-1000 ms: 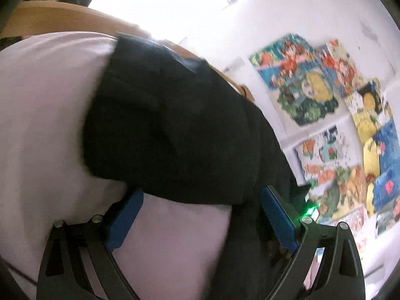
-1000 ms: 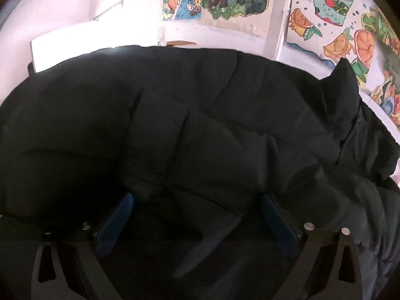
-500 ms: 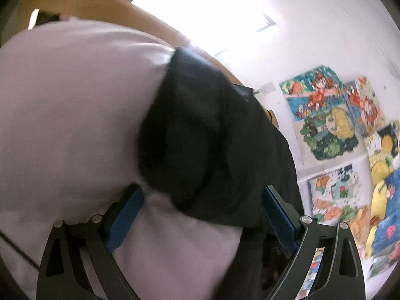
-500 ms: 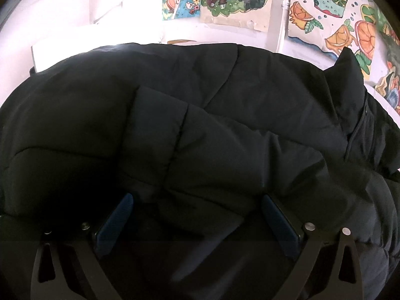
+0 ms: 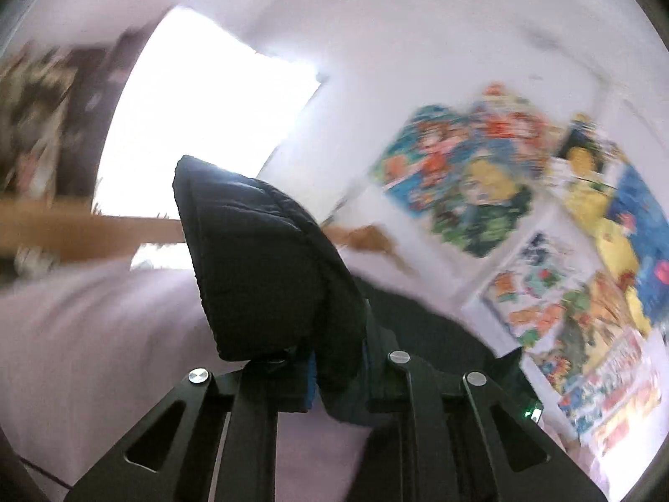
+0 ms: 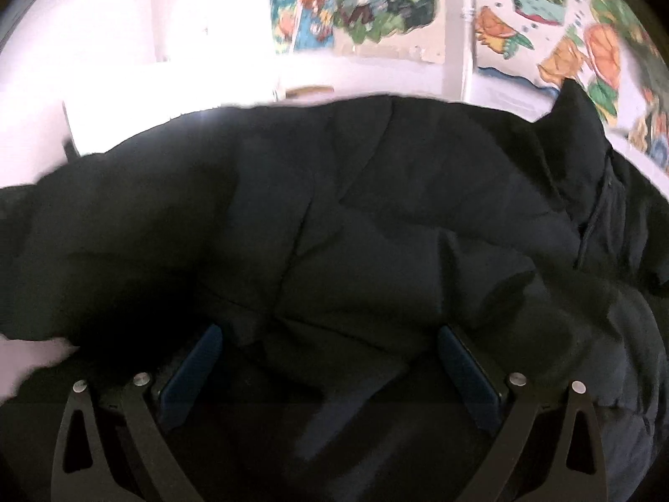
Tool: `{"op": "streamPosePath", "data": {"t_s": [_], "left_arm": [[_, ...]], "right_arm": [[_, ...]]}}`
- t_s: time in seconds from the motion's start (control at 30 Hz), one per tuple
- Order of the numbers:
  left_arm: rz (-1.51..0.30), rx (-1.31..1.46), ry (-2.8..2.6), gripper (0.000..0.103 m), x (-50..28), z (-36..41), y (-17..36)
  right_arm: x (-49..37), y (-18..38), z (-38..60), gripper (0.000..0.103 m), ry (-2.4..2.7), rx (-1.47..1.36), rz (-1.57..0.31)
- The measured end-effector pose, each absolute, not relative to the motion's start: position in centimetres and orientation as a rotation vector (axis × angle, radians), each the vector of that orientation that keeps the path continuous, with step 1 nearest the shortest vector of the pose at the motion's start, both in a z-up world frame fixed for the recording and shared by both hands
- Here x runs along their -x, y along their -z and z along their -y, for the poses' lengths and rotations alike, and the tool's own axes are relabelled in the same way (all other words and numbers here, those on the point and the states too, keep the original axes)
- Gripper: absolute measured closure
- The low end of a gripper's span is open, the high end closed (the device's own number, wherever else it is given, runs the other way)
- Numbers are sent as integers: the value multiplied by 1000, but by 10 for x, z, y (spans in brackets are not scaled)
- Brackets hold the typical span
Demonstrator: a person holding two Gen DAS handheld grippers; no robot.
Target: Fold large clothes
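Left tongs (image 5: 334, 370) pinched tight on a sleeve end (image 5: 267, 267) of the black puffer jacket (image 6: 334, 226), lifted off the pale pink bed (image 5: 96, 343), while right tongs (image 6: 330, 370) gape wide over the jacket's bulk, gripping nothing.

The jacket (image 6: 334, 217) lies on the bed (image 5: 92, 334), posters (image 6: 355, 0) behind it.

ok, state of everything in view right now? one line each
left gripper: jaws shut on a padded edge of the black puffer jacket
right gripper: jaws open, low over the jacket, gripping nothing
black puffer jacket: spread rumpled on the bed, one padded end lifted upright
pink bedsheet: spread flat under the jacket
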State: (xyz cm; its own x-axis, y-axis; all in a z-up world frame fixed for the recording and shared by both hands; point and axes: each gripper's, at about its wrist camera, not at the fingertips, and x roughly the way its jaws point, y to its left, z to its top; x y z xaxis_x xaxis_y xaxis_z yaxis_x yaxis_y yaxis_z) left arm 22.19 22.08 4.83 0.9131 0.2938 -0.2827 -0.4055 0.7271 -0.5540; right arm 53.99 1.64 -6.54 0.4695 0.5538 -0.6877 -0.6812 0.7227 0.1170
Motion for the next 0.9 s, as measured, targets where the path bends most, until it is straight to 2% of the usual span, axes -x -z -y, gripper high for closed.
{"op": "streamPosePath", "data": {"t_s": [0.23, 0.43, 0.67, 0.9], "left_arm": [[-81, 417, -151, 92, -263, -164, -122], [-113, 241, 70, 92, -314, -83, -168], [-201, 66, 231, 92, -362, 12, -170], [-408, -36, 354, 92, -425, 105, -134]], "right_arm": [[-549, 11, 60, 0, -747, 77, -766], [-559, -11, 134, 0, -662, -28, -783], [-567, -26, 239, 0, -584, -242, -793], [-577, -23, 327, 0, -630, -544, -811]]}}
